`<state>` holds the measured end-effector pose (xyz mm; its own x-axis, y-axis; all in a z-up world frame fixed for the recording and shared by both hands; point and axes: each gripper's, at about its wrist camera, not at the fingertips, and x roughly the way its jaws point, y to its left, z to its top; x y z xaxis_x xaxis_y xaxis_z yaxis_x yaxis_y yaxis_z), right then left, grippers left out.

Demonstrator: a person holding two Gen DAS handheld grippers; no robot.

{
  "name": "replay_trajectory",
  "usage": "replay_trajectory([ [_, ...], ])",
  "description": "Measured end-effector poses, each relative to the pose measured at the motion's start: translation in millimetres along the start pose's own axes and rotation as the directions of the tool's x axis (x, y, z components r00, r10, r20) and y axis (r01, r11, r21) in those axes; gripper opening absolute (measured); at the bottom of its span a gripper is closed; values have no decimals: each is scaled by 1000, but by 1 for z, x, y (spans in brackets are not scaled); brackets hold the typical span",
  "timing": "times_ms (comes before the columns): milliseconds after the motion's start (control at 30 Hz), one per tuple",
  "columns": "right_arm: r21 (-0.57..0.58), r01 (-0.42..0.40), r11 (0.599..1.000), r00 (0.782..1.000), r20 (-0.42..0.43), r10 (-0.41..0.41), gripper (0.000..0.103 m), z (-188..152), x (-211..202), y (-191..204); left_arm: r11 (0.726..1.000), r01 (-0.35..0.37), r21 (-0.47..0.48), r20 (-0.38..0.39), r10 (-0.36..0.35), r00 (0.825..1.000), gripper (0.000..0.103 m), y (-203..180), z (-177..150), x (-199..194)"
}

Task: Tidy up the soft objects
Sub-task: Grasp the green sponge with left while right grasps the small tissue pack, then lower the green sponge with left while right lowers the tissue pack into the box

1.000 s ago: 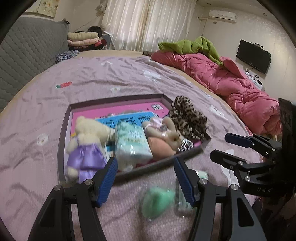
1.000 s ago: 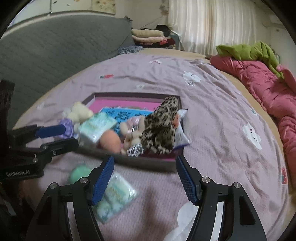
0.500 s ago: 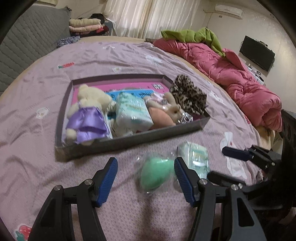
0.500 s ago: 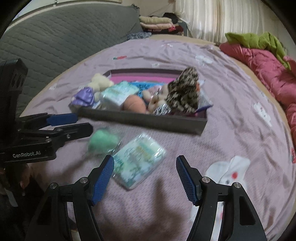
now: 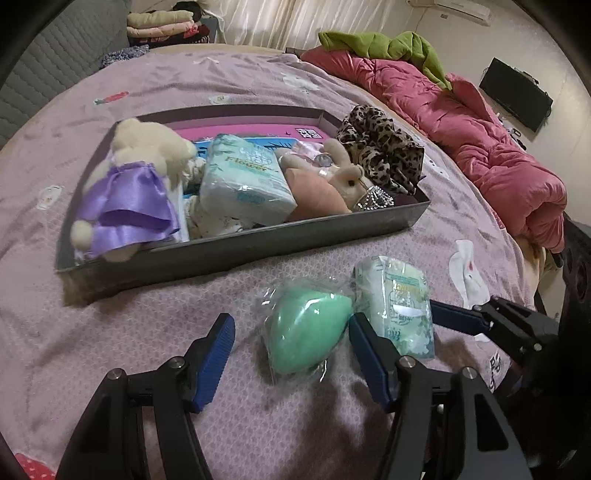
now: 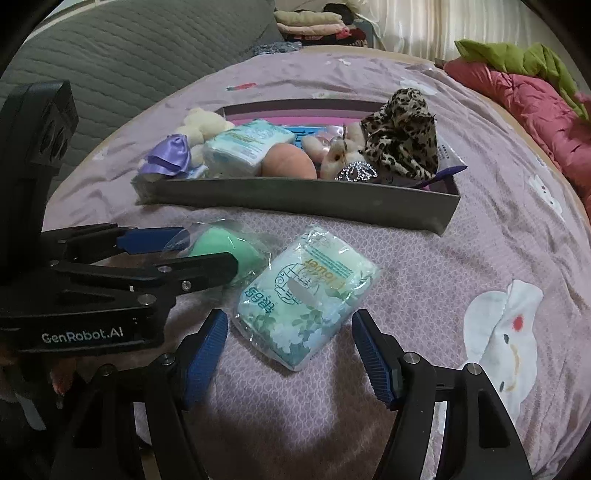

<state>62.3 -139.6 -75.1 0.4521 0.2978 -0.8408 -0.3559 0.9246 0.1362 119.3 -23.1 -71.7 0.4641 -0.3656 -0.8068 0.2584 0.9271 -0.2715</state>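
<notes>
A green sponge in clear wrap (image 5: 304,328) lies on the purple bedspread, between the open fingers of my left gripper (image 5: 291,350). A tissue pack (image 6: 306,295) lies beside it, just ahead of my open right gripper (image 6: 290,347). The sponge (image 6: 221,245) and the left gripper (image 6: 184,251) also show in the right wrist view. A dark tray (image 5: 236,243) behind holds a bear in a purple dress (image 5: 129,195), a tissue pack (image 5: 243,181), a plush rabbit (image 5: 332,184) and a leopard-print cloth (image 5: 384,155).
A pink quilt (image 5: 461,118) with a green cloth (image 5: 388,44) lies along the right of the bed. Folded clothes (image 5: 162,27) are stacked at the back. A grey padded headboard (image 6: 129,59) stands on the left.
Both grippers have come lower and closer to the loose items; the left now straddles the green sponge and the right sits just behind the tissue pack. Both stay open.
</notes>
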Motion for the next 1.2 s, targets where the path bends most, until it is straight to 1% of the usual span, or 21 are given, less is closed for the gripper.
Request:
replay_trajectory([
  [133, -7, 38, 999, 999, 7, -38, 72, 2, 8, -2, 1000, 27, -5, -8, -27, 1000, 64, 0, 4, 9],
  [167, -2, 43, 999, 999, 9, -43, 72, 3, 9, -3, 999, 33, -4, -11, -33, 999, 61, 0, 5, 11],
  [200, 3, 44, 999, 999, 10, -44, 72, 3, 10, -4, 999, 42, -4, -11, -42, 999, 53, 0, 6, 12],
  [267, 14, 45, 999, 999, 12, -45, 71, 4, 13, -8, 997, 79, -2, -18, -79, 997, 44, -3, 8, 14],
  [367, 25, 54, 998, 998, 24, -55, 68, 6, 11, -13, 998, 65, 26, -16, -65, 998, 41, -8, 8, 12],
  [500, 45, 61, 997, 996, 54, -64, 65, 8, -1, -22, 996, 86, -2, 14, -85, 996, 41, -5, 12, 0],
  [533, 48, 57, 997, 996, 67, -60, 65, 9, -5, -23, 996, 93, -7, 24, -93, 995, 41, -4, 14, -4],
  [633, 41, 52, 998, 991, 122, -57, 65, 13, -20, -22, 995, 102, -8, 90, -101, 991, 41, -3, 16, -26],
  [700, 27, 48, 998, 985, 164, -52, 65, 17, -29, -19, 995, 94, -14, 136, -91, 987, 41, -2, 20, -40],
  [767, -1, 51, 999, 978, 201, -50, 65, 22, -37, -16, 997, 72, -29, 195, -65, 979, 41, 2, 26, -55],
  [833, -36, 74, 997, 969, 239, -63, 65, 30, -42, -11, 998, 53, -43, 228, -42, 973, 41, 8, 33, -63],
  [1000, -81, 93, 992, 960, 271, -68, 65, 51, -40, -6, 995, 10, -98, 269, 17, 963, 41, 30, 51, -67],
  [1100, -85, 76, 994, 961, 270, -50, 65, 64, -35, -9, 993, -34, -117, 283, 66, 957, 41, 38, 57, -64],
  [1200, -79, 65, 995, 964, 264, -42, 65, 78, -29, -13, 989, -46, -141, 291, 86, 953, 41, 49, 67, -59],
])
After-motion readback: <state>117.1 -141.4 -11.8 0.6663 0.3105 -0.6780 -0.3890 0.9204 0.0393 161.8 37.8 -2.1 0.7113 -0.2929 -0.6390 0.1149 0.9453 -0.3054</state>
